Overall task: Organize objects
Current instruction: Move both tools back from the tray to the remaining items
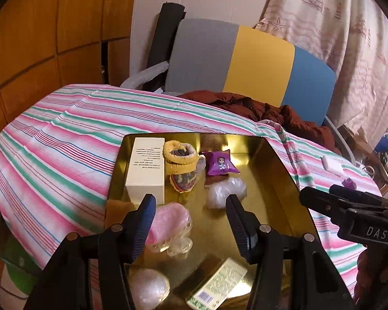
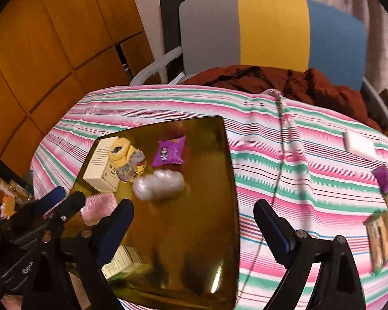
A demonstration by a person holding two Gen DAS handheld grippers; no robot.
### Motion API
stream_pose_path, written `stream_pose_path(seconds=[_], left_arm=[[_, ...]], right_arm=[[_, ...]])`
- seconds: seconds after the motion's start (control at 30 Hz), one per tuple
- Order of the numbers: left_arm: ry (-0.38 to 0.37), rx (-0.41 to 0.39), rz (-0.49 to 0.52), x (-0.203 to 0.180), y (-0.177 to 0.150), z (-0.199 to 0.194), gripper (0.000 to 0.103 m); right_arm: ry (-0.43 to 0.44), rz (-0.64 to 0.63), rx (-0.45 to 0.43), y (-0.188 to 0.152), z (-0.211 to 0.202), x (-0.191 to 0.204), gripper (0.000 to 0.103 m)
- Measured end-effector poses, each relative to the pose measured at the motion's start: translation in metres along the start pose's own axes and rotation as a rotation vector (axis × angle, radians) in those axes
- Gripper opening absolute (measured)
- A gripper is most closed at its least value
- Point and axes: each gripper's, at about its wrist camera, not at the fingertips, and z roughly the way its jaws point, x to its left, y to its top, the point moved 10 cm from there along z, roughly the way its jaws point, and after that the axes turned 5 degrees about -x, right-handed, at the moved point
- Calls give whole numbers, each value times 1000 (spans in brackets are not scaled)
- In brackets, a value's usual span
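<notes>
A gold metal tray [image 1: 276, 180] [image 2: 219, 180] lies on the striped tablecloth. It holds a white box [image 1: 145, 166] [image 2: 101, 165], a yellow sock roll [image 1: 179, 160] [image 2: 125, 159], a purple snack packet [image 1: 221, 164] [image 2: 169, 151], a clear crumpled bag [image 1: 226, 191] [image 2: 157, 184], a pink fuzzy item [image 1: 169, 219] [image 2: 98, 204] and a green-and-white box [image 1: 217, 283] [image 2: 124, 262]. My left gripper [image 1: 191, 222] [image 2: 64, 199] hovers open over the tray's near part, holding nothing. My right gripper [image 2: 194, 232] [image 1: 320, 192] stands wide open above the tray's right edge, empty.
On the cloth to the right lie a white block [image 2: 360, 146] [image 1: 331, 165], a small purple packet [image 2: 382, 180] and snack packs [image 2: 381, 237]. A thin cable [image 2: 279, 170] crosses the cloth. Behind the table are a chair [image 1: 261, 62] with a dark red garment [image 2: 271, 80] and wooden cabinets [image 1: 38, 38].
</notes>
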Motion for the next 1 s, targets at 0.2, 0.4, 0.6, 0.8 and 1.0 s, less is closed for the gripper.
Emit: stream_pose_path(seconds=[0.2, 0.4, 0.6, 0.8, 1.0], left_arm=[[9, -8, 28, -4, -8, -13, 57], [-4, -12, 61, -15, -13, -23, 57], [-24, -6, 91, -26, -18, -29, 57], [-38, 12, 121, -36, -26, -29, 57], [-63, 13, 152, -49, -31, -31, 57]], right_arm=[[-47, -18, -45, -12, -16, -4, 98], [-83, -47, -67, -24, -28, -7, 99], [-119, -54, -76, -35, -38, -18, 99], [-152, -63, -85, -44, -46, -27, 102], [-167, -73, -78, -50, -50, -35, 103]])
